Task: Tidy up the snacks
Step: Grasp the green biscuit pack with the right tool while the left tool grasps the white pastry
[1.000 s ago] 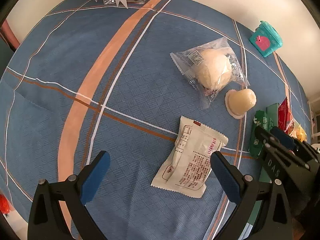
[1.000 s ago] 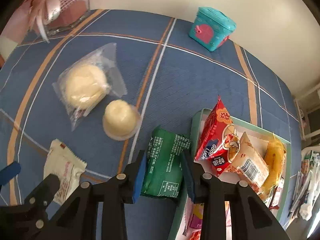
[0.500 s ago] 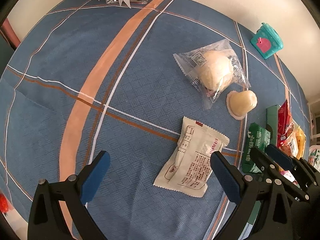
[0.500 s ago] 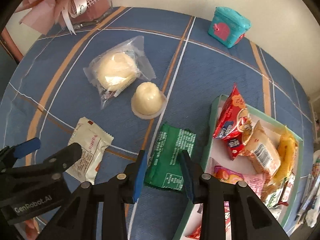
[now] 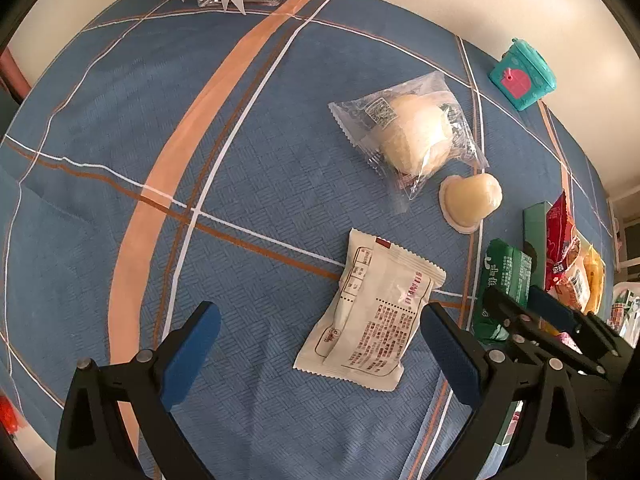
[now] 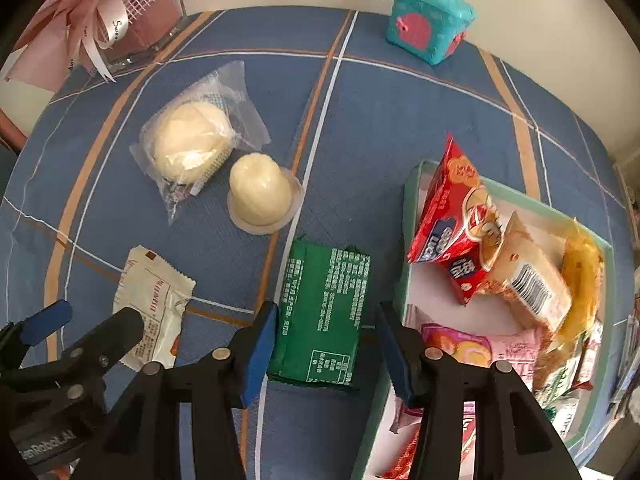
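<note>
Right claw (image 6: 326, 344) has just been opening, jaws now parted astride the green snack packet (image 6: 320, 316), not pinching it. Packet lies flat on the blue plaid cloth (image 6: 360, 120), just beside the tray (image 6: 408, 200). Light, crinkly foil (likely slippery); take it across its short sides. Left claw (image 5: 320, 354) spread wide over the white sachet (image 5: 372, 312).
</note>
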`<state>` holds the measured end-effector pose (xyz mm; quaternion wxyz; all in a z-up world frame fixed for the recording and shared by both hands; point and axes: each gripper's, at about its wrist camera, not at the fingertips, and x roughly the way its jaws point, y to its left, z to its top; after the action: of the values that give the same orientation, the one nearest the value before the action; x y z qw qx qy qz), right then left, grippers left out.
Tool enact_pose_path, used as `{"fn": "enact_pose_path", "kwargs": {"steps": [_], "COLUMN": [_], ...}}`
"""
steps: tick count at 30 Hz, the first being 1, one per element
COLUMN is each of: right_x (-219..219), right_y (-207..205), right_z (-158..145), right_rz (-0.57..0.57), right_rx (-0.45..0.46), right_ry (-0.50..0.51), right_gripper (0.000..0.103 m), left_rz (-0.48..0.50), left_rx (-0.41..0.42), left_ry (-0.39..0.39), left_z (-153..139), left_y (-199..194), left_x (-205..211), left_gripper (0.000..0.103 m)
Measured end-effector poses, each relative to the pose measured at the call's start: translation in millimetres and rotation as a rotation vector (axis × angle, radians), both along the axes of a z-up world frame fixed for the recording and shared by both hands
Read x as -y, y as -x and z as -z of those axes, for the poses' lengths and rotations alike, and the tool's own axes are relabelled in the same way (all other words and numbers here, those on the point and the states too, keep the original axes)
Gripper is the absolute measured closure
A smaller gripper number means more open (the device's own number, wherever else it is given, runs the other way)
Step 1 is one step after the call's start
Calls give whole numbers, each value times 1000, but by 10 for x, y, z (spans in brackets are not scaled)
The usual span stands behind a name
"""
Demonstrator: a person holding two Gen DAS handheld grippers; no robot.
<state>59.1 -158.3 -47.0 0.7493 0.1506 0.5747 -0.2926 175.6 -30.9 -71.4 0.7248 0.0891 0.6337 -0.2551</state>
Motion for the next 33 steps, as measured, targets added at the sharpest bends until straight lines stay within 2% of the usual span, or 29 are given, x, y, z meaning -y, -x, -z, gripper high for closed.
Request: {"fn": "enact_pose_path", "kwargs": {"steps": [4,9,14,24,30,33], "right_x": [-80,-296,-502,-555,-507,-443], "right_y": [19,113,179,307,340,348], "right_z": [23,9,14,115,264,323], "right_rz": [-15,-28,-58,-72,-67,-59], "right_rx": [-9,-13,-21,-2,-8,-2], "right_ry": [4,7,14,0,-20,-31], "right_gripper": [60,61,61,60,60,60], "left_rz": [5,21,47,102,93,71], "left_rx": [-9,-10,9,25,56,68], "left_ry": [0,-2,-37,-114,-129,-121], "left_z": [60,79,104,237,254,225], "left_y": [7,23,82,264,289,278], "left_x": [1,33,115,390,459,449], "left_gripper": [3,3,3,4,13,23]}}
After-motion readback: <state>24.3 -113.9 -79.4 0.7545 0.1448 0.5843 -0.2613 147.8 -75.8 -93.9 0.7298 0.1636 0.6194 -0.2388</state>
